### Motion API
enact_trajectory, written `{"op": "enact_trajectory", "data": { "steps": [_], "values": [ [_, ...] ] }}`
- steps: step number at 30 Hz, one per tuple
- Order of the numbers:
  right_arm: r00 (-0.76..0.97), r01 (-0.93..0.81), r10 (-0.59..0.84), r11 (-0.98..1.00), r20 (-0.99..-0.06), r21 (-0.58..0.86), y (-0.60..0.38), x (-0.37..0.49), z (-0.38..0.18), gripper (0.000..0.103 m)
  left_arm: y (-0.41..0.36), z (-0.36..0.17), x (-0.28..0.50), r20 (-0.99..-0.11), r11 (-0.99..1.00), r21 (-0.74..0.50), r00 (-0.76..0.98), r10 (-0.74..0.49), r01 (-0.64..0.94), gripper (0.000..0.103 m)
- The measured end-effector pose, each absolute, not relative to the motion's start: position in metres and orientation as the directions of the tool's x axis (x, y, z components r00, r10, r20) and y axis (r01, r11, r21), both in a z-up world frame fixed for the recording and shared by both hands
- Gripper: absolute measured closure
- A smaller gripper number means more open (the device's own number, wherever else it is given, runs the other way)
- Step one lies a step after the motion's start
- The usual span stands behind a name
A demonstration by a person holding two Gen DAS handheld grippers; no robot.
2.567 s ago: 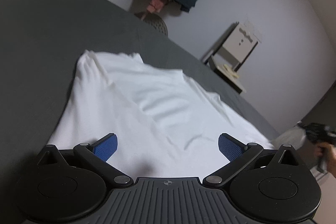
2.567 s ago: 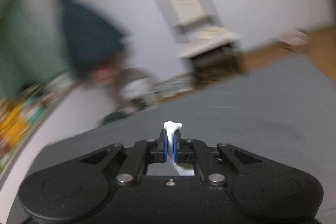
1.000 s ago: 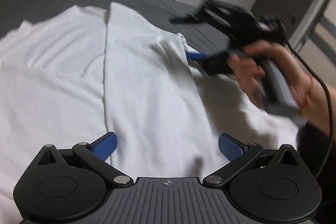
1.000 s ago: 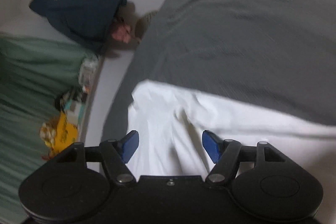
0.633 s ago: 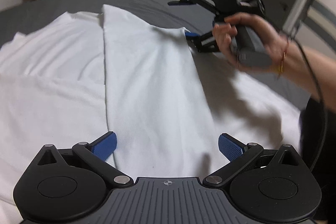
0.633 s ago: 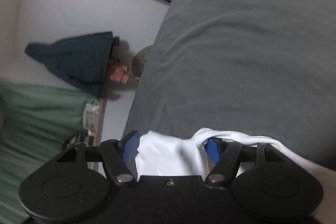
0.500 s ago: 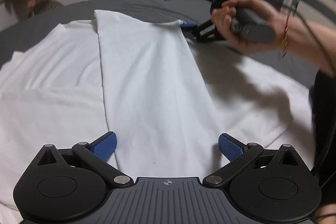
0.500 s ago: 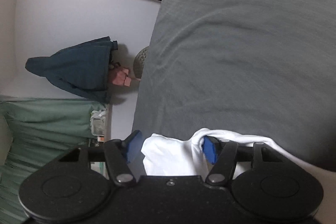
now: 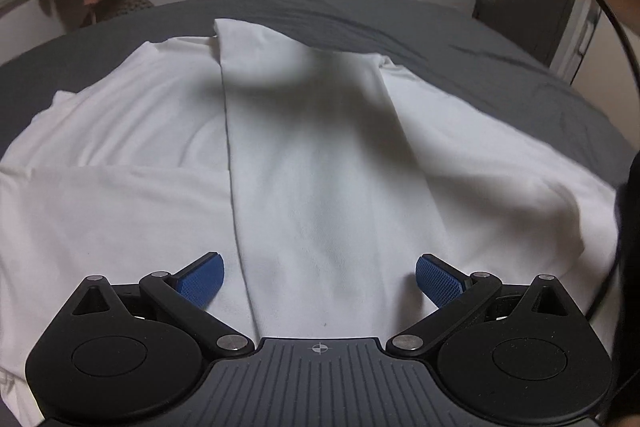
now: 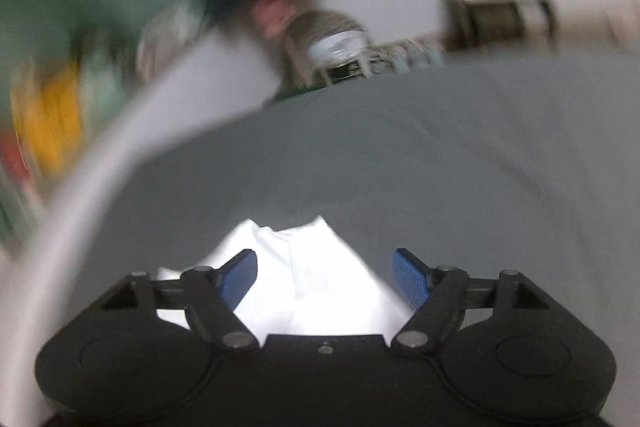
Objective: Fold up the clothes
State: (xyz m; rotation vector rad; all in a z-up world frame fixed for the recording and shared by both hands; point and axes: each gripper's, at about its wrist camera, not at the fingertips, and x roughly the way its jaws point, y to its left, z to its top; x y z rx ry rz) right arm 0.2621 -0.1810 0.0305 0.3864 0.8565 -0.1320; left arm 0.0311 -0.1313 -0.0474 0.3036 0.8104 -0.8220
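Only the left view shows the white shirt's folded strip.

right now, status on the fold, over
Left gripper open, right gripper open. White shirt flat on grey bed, one panel folded over. Nothing blocking.

Open grey bedspread beyond shirt (unobstructed)

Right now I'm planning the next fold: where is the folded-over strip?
In the left wrist view, the folded strip lies down the white shirt's middle, ahead between the open left tongs.
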Motion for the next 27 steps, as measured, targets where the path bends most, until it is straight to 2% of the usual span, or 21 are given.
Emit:
{"op": "enact_trajectory", "data": {
  "steps": [3,5,7,10,16,24,27],
  "values": [
    [0.502,0.133,-0.092,0.991,-0.86,-0.028,-0.136,0.328,0.029,0.021,-0.136,-0.051,0.025,-0.745,0.636,-0.006,0.421,-0.518,0.772,0.0],
    [0.408,0.01,-0.205,0.976,-0.89,-0.22,-0.106,0.372,0.029,0.021,-0.137,-0.052,0.025,-0.743,0.625,0.008,0.423,-0.52,0.781,0.0],
    [0.326,-0.111,-0.323,0.92,-0.889,-0.375,-0.08,0.407,0.023,0.019,-0.134,-0.052,0.027,-0.738,0.621,-0.007,0.415,-0.532,0.784,0.0],
    [0.227,-0.228,-0.472,0.824,-0.852,-0.518,-0.061,0.421,-0.005,0.017,-0.13,-0.052,0.029,-0.733,0.619,-0.03,0.403,-0.547,0.785,0.0],
    [0.118,-0.251,-0.579,0.768,-0.806,-0.589,-0.069,0.43,-0.052,0.016,-0.131,-0.053,0.029,-0.736,0.607,-0.01,0.404,-0.542,0.795,0.0],
    [0.249,0.023,-0.677,0.719,-0.692,-0.695,-0.112,0.445,-0.052,0.016,-0.13,-0.054,0.029,-0.737,0.598,-0.005,0.401,-0.544,0.801,0.0],
    [0.226,0.048,-0.638,0.762,-0.736,-0.646,-0.127,0.447,-0.047,0.016,-0.13,-0.054,0.031,-0.735,0.595,-0.011,0.397,-0.55,0.804,0.0]
  ]
}}
